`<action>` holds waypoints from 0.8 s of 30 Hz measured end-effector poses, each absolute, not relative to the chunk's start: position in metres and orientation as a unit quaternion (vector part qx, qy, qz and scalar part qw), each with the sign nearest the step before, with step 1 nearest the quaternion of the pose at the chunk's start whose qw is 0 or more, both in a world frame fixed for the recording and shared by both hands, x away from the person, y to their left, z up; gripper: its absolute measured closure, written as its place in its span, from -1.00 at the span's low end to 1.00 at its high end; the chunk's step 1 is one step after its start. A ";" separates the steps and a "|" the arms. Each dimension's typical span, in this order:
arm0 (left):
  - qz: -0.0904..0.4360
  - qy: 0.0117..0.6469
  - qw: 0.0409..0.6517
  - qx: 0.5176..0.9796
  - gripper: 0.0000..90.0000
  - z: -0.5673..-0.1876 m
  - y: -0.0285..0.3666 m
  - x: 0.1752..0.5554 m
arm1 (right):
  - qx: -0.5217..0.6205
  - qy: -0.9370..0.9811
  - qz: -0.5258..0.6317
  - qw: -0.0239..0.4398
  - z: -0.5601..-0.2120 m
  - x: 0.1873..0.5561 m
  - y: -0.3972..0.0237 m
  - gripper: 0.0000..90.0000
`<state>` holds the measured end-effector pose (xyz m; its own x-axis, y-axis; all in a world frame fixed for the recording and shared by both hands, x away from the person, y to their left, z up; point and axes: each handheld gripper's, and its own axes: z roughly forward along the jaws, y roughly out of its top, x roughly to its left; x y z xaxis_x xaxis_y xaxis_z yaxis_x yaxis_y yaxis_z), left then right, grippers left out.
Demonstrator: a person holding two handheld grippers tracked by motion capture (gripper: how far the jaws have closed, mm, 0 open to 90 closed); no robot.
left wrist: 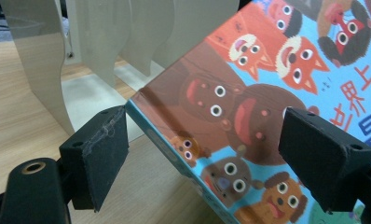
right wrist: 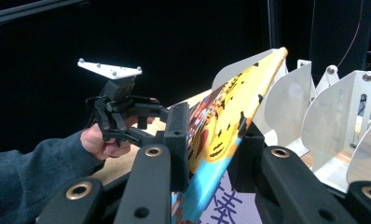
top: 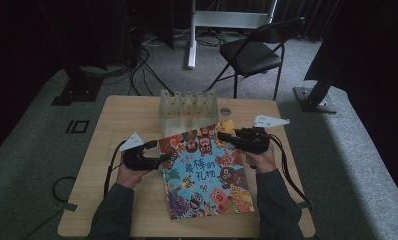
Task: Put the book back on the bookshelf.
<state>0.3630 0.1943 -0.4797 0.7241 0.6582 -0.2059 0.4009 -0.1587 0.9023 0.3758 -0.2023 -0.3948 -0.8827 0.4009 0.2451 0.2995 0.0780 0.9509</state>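
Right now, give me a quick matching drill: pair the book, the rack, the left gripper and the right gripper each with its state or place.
Things:
1. book
2. rack
3. left gripper
4. right gripper

States:
A. jaws open, either side of the book's corner
B. shut on the book's edge
C. stands at the table's far edge
D. one corner lifted toward the rack

Pairs: 1-D, 2-C, 3-A, 4-B

Black folding chair (top: 254, 52) behind table (top: 122, 112) — grey carpet (top: 32, 145) (cables trailing) — white stand (top: 222, 20).

colourful picture book (top: 205, 170) tilted up off the table, far corner raised
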 end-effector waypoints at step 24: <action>0.040 0.340 0.586 0.734 -0.78 -0.485 0.188 0.384 | 0.231 0.726 0.647 0.033 -0.396 0.375 -0.204 0.63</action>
<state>0.3838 0.1879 -0.4854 0.7658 0.5462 -0.3394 0.4518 -0.0812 0.8884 0.3753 -0.2039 -0.3964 -0.8912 0.3779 0.2509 0.2926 0.0562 0.9546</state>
